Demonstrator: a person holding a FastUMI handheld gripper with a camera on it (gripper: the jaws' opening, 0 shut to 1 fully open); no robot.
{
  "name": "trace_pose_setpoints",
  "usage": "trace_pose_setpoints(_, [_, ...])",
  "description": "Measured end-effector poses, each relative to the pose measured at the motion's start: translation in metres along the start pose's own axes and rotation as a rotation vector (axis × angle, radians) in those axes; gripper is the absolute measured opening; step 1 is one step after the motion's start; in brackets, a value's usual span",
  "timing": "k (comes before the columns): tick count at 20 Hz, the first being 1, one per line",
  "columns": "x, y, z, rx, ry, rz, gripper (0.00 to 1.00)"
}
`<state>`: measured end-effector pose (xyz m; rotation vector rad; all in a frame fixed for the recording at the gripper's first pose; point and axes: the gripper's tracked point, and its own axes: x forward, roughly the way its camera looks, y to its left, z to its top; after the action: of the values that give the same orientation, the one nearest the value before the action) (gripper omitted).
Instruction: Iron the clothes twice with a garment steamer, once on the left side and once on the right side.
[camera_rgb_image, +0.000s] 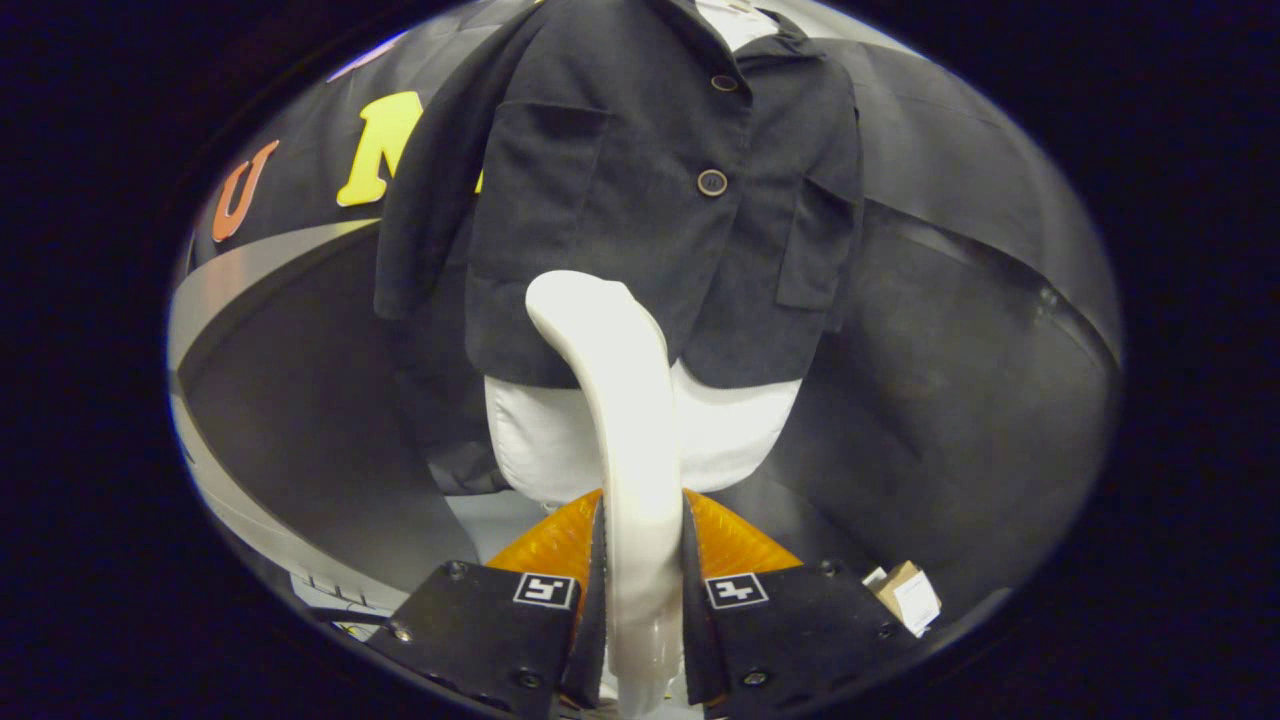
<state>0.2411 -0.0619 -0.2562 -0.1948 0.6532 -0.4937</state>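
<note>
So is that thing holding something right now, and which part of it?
Yes. The fingers are shut on the white garment steamer, gripping its handle near the lower end. Its curved head reaches up against the hem of the dark jacket ahead.

Dim booth, one bright pale subject, strong fisheye bend

Light falls from above and in front: the white steamer (620, 400) clamped between the gripper (640, 590) fingers glares close to blown-out along its curved neck, losing surface detail, and the pale mannequin (740, 430) behind it is nearly as bright. The black jacket (640, 180) soaks up light, its folds and pockets barely separated, with soft shadow under the hem and down the hanging sleeve. The dark wall shows dull grey sheen in bands. Straight lines bow hard toward the rim, where brightness falls off. Focus is fair at centre, softer on the near fingers; fine grain in the shadows
</note>
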Motion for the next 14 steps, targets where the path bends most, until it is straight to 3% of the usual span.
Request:
trace_pose_setpoints(7, [-0.01, 0.0, -0.011, 0.055, 0.006, -0.044, 0.34])
trace_pose_setpoints(14, [-0.075, -0.076, 0.073, 0.204, -0.184, -0.146, 0.34])
